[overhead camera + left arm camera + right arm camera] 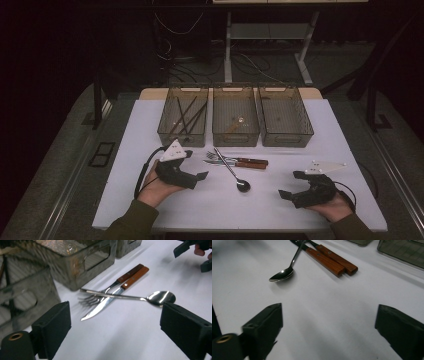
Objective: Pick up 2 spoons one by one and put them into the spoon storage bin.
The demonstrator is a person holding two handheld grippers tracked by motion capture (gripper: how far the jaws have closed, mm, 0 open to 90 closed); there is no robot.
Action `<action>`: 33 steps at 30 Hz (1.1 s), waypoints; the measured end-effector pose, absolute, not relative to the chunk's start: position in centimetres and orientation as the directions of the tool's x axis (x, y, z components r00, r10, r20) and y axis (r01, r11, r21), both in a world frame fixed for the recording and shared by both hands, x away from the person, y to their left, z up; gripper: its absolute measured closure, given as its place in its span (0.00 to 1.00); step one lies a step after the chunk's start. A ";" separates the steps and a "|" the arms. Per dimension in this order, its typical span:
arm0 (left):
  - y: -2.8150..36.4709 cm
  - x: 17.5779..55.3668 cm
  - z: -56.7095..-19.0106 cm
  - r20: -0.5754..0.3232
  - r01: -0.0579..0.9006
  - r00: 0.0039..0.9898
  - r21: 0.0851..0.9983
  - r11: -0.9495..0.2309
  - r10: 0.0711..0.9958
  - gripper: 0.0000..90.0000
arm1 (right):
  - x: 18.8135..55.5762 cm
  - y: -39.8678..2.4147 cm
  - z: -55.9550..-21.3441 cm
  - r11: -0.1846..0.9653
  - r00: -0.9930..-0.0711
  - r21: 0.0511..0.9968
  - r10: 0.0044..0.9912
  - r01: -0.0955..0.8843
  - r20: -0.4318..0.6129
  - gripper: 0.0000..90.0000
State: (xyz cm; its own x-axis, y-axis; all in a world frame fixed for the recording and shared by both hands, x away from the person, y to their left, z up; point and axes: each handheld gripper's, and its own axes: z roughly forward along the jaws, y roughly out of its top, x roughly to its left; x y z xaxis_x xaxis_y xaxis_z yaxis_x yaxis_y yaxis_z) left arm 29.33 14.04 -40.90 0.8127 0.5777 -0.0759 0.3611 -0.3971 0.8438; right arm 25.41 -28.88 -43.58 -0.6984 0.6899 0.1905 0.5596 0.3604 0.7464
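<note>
White table, shiny steel spoon

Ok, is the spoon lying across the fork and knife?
Yes, in the left gripper view the spoon handle lies across the fork and the knife, on top of both.

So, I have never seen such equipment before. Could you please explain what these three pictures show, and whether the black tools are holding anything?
A person sits at a white table with a hand-held two-jaw gripper in each hand: the left gripper and the right gripper. One picture looks down from above; the other two come from cameras riding on each gripper, looking along its black jaws. On the table lie a spoon, a fork and a knife with wooden handles, crossed together, with three clear bins behind. Both grippers are open and hold nothing.
</note>
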 end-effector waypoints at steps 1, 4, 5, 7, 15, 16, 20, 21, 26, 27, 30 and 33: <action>14.3 29.1 -41.1 -0.078 0.363 0.810 0.845 -0.393 0.581 0.08 | 25.4 -28.9 -43.6 0.361 -0.702 0.749 0.687 0.556 0.189 0.14; 15.0 28.5 -41.7 -0.082 0.367 0.806 0.846 -0.386 0.586 0.03 | 25.4 -28.6 -43.5 0.362 -0.705 0.744 0.680 0.561 0.201 0.16; 15.3 28.3 -41.8 -0.086 0.370 0.806 0.846 -0.384 0.586 0.01 | 25.4 -28.4 -43.4 0.362 -0.707 0.746 0.678 0.559 0.200 0.16; 15.6 27.9 -42.0 -0.094 0.375 0.804 0.846 -0.379 0.587 0.00 | 25.4 -28.2 -43.3 0.368 -0.711 0.742 0.674 0.561 0.203 0.16; 16.0 26.7 -43.1 -0.108 0.382 0.809 0.844 -0.376 0.578 0.00 | 25.6 -26.8 -43.1 0.374 -0.722 0.736 0.657 0.564 0.219 0.21; 16.0 26.7 -43.1 -0.107 0.382 0.809 0.843 -0.379 0.578 0.00 | 25.7 -26.6 -43.0 0.376 -0.726 0.736 0.651 0.563 0.222 0.23; 15.9 26.8 -43.1 -0.092 0.374 0.812 0.841 -0.391 0.577 0.00 | 26.0 -25.9 -42.8 0.371 -0.730 0.740 0.644 0.561 0.230 0.26; 15.9 26.8 -43.2 -0.094 0.374 0.812 0.841 -0.390 0.576 0.00 | 26.0 -25.8 -42.8 0.374 -0.733 0.739 0.639 0.560 0.232 0.27; 15.9 26.9 -43.3 -0.095 0.379 0.812 0.836 -0.397 0.576 0.00 | 26.3 -25.2 -42.7 0.376 -0.742 0.741 0.626 0.556 0.239 0.33; 15.8 26.9 -43.3 -0.096 0.382 0.811 0.834 -0.398 0.577 0.02 | 26.3 -25.0 -42.6 0.375 -0.743 0.742 0.625 0.556 0.240 0.35; 15.8 27.0 -43.4 -0.095 0.380 0.812 0.835 -0.398 0.576 0.03 | 26.3 -24.7 -42.5 0.379 -0.752 0.743 0.611 0.552 0.247 0.45; 15.8 27.0 -43.4 -0.095 0.381 0.810 0.835 -0.397 0.579 0.03 | 26.3 -24.0 -42.3 0.390 -0.773 0.746 0.580 0.540 0.257 0.56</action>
State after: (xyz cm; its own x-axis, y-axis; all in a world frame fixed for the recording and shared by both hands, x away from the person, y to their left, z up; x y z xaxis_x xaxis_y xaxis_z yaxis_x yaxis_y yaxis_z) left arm 27.03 15.83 -43.41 0.8101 0.5786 -0.0947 0.3811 -0.3969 0.8350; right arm 26.33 -24.03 -42.30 -0.7732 0.5798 0.2570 0.5400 0.3896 0.7461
